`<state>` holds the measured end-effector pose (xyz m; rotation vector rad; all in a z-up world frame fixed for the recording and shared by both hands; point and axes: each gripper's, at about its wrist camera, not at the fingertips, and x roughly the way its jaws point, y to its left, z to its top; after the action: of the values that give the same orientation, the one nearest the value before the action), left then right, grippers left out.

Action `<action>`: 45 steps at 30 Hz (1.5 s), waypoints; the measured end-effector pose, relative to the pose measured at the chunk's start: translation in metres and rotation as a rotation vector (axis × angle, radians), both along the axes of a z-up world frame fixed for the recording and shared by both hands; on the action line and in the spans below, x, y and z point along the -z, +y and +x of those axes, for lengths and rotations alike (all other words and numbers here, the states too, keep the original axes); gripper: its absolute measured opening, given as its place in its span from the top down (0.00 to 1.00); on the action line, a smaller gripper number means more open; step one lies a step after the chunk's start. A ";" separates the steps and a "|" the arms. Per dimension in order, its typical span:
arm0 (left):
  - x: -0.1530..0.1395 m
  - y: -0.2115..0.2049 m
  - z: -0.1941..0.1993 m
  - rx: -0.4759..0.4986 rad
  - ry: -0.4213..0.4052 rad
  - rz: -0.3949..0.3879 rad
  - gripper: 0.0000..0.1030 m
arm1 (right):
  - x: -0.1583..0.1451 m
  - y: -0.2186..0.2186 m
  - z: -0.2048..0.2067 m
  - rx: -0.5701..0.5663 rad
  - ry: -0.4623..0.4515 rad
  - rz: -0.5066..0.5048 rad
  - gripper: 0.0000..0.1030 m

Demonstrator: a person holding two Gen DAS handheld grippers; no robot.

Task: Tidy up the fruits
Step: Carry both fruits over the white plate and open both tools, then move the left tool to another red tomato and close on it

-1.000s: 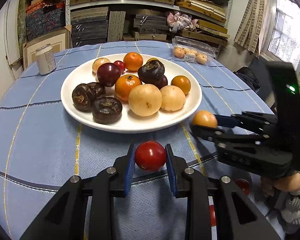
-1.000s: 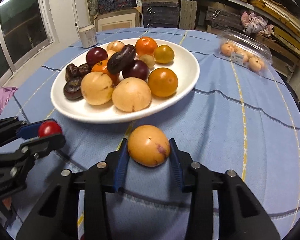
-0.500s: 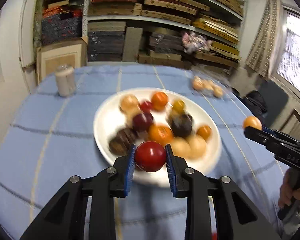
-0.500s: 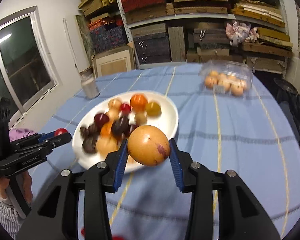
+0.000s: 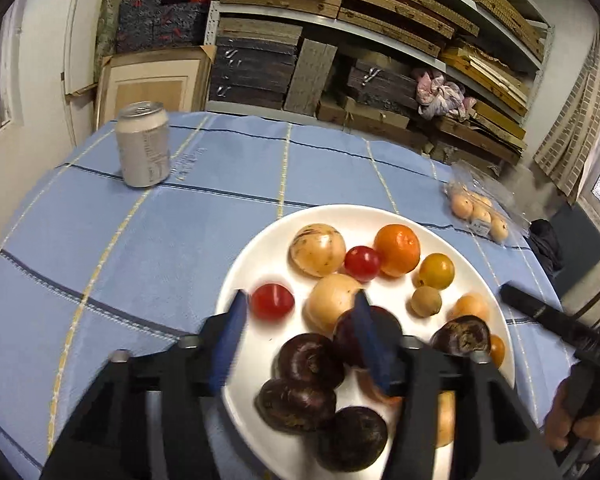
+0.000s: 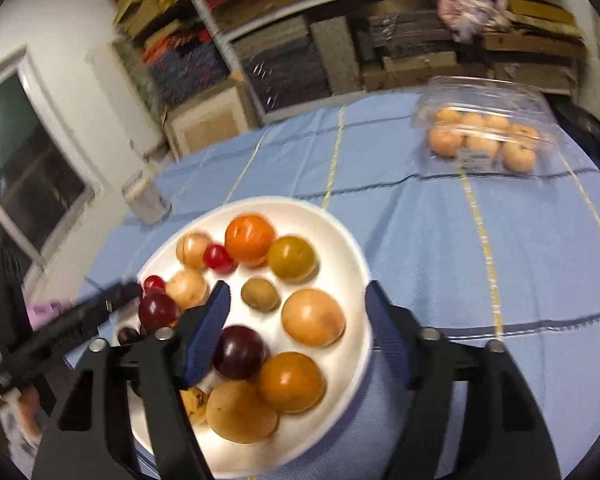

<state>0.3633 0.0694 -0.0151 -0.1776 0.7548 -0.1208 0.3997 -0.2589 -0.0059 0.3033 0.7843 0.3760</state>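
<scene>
A white plate [image 5: 260, 248] on the blue tablecloth holds several fruits: oranges, yellow round fruits, dark purple ones and small red tomatoes. My left gripper [image 5: 298, 322] is open above the plate's left side, and a red tomato [image 5: 272, 301] lies on the plate just inside its left finger. My right gripper [image 6: 298, 318] is open above the plate [image 6: 352, 280], with a yellow-orange fruit [image 6: 313, 317] lying on the plate between its fingers. The right gripper also shows at the right edge of the left wrist view [image 5: 508, 292]. The left gripper shows at the left of the right wrist view [image 6: 134, 290].
A silver drink can [image 5: 143, 144] stands at the table's far left. A clear plastic box of small orange fruits [image 6: 484, 136] lies at the far right. Shelves stacked with boxes [image 5: 340, 40] stand behind the table.
Both grippers moved forward over the plate and opened. The left let go of the red tomato and the right let go of the yellow-orange fruit; both now lie on the plate.
</scene>
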 end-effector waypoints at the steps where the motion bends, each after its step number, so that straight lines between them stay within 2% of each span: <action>1: -0.003 0.003 -0.004 0.008 -0.005 -0.020 0.38 | -0.006 -0.006 -0.004 0.008 -0.008 0.024 0.33; 3: -0.011 0.007 -0.013 0.007 -0.023 -0.043 0.38 | -0.018 -0.015 -0.017 0.014 -0.035 0.051 0.32; 5: -0.021 0.007 -0.031 0.020 -0.051 -0.045 0.38 | -0.031 -0.023 -0.043 0.026 -0.094 0.055 0.21; 6: -0.024 0.005 -0.043 0.026 -0.068 -0.038 0.36 | -0.034 -0.025 -0.051 0.031 -0.111 0.051 0.18; 10: -0.020 -0.012 -0.099 0.076 -0.097 -0.006 0.33 | -0.023 -0.037 -0.100 0.048 -0.149 0.027 0.16; 15: 0.001 -0.062 -0.185 0.246 -0.140 0.079 0.33 | 0.006 -0.043 -0.146 0.057 -0.102 -0.045 0.15; 16: 0.004 -0.068 -0.194 0.267 -0.149 0.098 0.33 | 0.008 -0.047 -0.156 0.065 -0.105 -0.044 0.13; 17: 0.009 -0.082 -0.210 0.305 -0.163 0.150 0.33 | 0.009 -0.053 -0.166 0.076 -0.114 -0.032 0.10; 20: 0.021 -0.106 -0.230 0.374 -0.159 0.235 0.33 | 0.014 -0.068 -0.184 0.114 -0.115 0.012 0.09; 23: 0.029 -0.117 -0.236 0.406 -0.144 0.268 0.33 | 0.020 -0.078 -0.188 0.125 -0.080 0.066 0.09; 26: 0.038 -0.110 -0.224 0.405 -0.067 0.208 0.34 | 0.022 -0.083 -0.190 0.132 -0.069 0.091 0.09; 28: 0.041 -0.106 -0.215 0.407 -0.019 0.178 0.51 | 0.023 -0.083 -0.190 0.130 -0.063 0.093 0.09; 30: 0.046 -0.107 -0.210 0.428 0.019 0.157 0.53 | 0.023 -0.082 -0.189 0.124 -0.057 0.090 0.09; 35: 0.050 -0.117 -0.210 0.476 0.035 0.185 0.54 | 0.022 -0.079 -0.189 0.109 -0.051 0.082 0.08; 38: 0.054 -0.118 -0.204 0.494 0.066 0.173 0.56 | 0.022 -0.076 -0.189 0.102 -0.047 0.079 0.08; 40: 0.055 -0.120 -0.206 0.508 0.084 0.162 0.67 | 0.022 -0.075 -0.189 0.095 -0.046 0.074 0.08; 45: 0.058 -0.121 -0.205 0.536 0.100 0.145 0.74 | 0.020 -0.063 -0.191 0.037 -0.058 0.051 0.09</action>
<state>0.1582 -0.0519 -0.0736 0.1622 0.8940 -0.5675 0.2084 -0.3223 -0.0259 0.3522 0.7123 0.3691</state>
